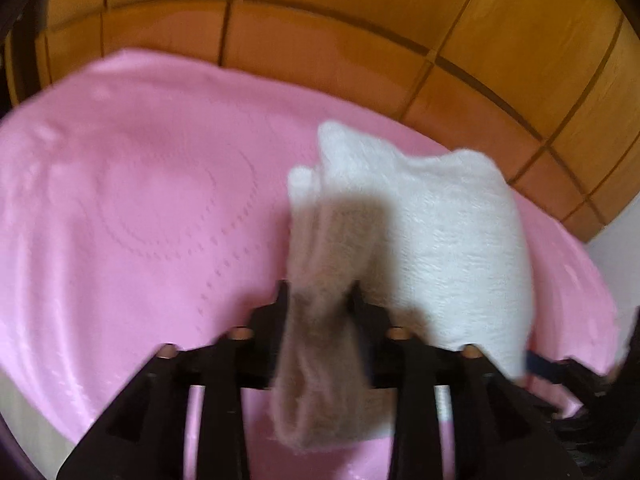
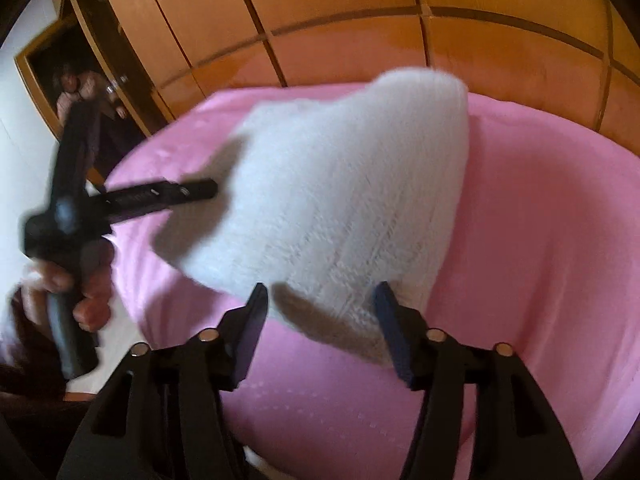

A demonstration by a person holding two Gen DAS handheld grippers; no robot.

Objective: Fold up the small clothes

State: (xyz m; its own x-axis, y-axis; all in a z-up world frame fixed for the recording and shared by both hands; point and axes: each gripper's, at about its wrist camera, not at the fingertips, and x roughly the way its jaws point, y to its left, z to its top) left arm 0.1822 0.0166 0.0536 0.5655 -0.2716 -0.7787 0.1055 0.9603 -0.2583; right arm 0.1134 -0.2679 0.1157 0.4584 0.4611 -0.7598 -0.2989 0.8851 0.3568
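Both grippers flank one white knit garment lengthwise: left gripper pinches its near-left fold, while right gripper gapes, unpressed, around its near-right end.

L tongs: angled down, jaws pinched | R tongs: angled down, jaws apart, pads free

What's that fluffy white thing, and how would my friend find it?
Look at the big pink bedspread in front of the wooden wardrobe. On it sits a small white knitted garment, partly lifted, one end between the jaws of the left gripper. It is the only white, ribbed, woolly thing there.
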